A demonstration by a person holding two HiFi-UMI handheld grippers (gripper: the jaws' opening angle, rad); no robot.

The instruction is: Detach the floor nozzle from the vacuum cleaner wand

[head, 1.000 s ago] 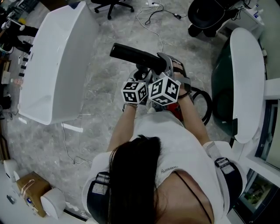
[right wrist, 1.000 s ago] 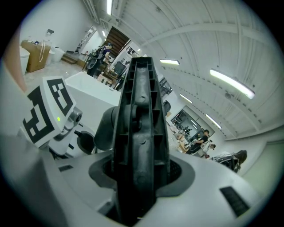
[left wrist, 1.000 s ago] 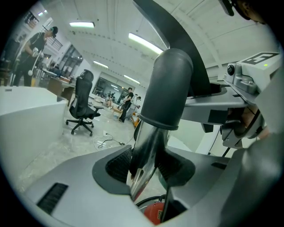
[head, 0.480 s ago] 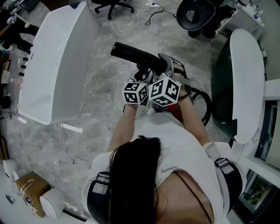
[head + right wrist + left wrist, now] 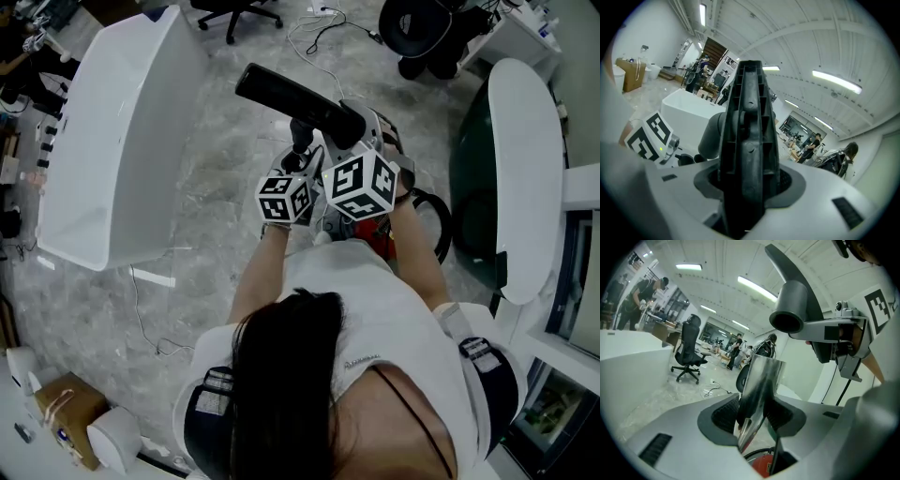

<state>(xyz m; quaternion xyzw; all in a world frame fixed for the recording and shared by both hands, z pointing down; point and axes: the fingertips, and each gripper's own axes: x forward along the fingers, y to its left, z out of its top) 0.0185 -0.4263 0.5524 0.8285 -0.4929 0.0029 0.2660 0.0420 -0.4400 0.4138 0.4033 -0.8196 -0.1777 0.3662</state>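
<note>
Head view: black floor nozzle (image 5: 291, 97), long and bar-shaped, held raised over the marble floor (image 5: 225, 187) in front of the person, slanting up to the left. Its grey neck (image 5: 792, 310) shows an open round mouth in the left gripper view, standing apart from the wand, above it and to the right. Wand (image 5: 761, 380): polished metal tube, nearly upright, top end bare. Left gripper (image 5: 757, 416): jaws partly closed, pads pressed on the wand at either side. Right gripper (image 5: 747, 185): jaws partly closed, clamped on the ribbed black underside of the floor nozzle, which fills the middle of the right gripper view. Both grippers sit close together, marker cubes side by side. Red vacuum body (image 5: 380, 239) lies just below the grippers, a black hose (image 5: 441, 220) looping to its right. Large white desk (image 5: 122, 141) stands to the left; an office chair (image 5: 689, 352) stands well beyond.
</note>
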